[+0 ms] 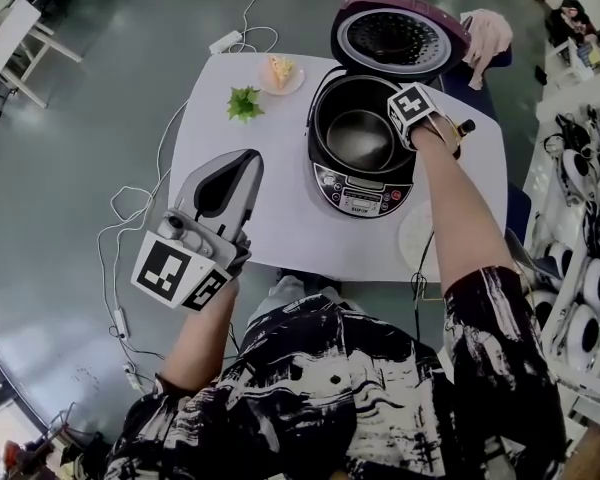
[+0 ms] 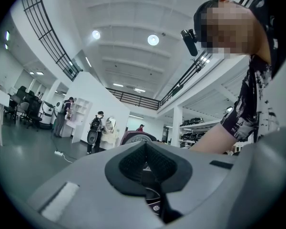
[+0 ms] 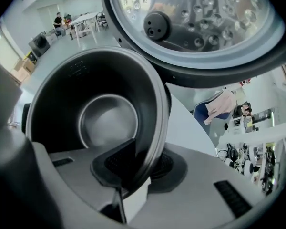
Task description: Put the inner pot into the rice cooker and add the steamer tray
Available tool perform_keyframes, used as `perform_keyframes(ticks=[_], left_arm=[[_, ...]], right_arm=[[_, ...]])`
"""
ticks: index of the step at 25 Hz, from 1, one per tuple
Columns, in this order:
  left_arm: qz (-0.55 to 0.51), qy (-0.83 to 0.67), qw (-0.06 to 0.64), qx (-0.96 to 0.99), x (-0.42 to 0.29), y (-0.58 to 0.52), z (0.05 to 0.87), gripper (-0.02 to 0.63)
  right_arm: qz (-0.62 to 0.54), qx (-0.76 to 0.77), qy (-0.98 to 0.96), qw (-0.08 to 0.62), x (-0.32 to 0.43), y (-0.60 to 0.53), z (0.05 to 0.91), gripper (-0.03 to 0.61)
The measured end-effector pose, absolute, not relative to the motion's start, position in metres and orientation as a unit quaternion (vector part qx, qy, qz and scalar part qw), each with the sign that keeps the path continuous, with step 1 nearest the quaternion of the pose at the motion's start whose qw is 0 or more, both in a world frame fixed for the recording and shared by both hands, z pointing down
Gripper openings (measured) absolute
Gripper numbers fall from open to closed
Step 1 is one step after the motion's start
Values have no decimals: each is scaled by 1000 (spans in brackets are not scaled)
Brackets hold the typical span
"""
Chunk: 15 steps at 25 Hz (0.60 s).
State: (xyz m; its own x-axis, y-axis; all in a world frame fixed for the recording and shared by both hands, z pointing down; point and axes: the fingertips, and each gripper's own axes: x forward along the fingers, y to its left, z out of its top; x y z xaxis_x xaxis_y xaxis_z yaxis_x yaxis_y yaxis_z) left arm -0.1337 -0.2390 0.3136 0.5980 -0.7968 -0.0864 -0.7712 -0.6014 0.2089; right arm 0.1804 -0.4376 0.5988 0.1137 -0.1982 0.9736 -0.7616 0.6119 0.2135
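Seeing pot [image 1: 332,118] seated in cooker [image 1: 365,190] on table [image 1: 250,208], lid [image 1: 395,38] tipped up at far side. Got right gripper [image 3: 142,165] pointing steeply down over pot's right rim, rim between pads, jaws only narrowly apart (no squeeze visible). Got left gripper [image 2: 144,162] level off table's near-left edge, jaws together, nothing between.

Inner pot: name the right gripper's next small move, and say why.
Probably lift the right gripper straight up, clear of the rim. The inner pot already sits down inside the rice cooker, level with its opening. Its thin rim runs between jaws that look slightly apart, so nothing seems left to hold.
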Motion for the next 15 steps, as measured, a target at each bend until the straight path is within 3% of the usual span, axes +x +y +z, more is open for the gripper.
perform_keyframes(ticks=[10, 15], left_arm=[[-83, -440, 75, 891, -136, -234, 310, 5], [-77, -425, 72, 899, -118, -236, 306, 5]], right_arm=[[374, 394, -669, 508, 185, -426, 593, 72], [432, 405, -695, 408, 190, -422, 588, 63]])
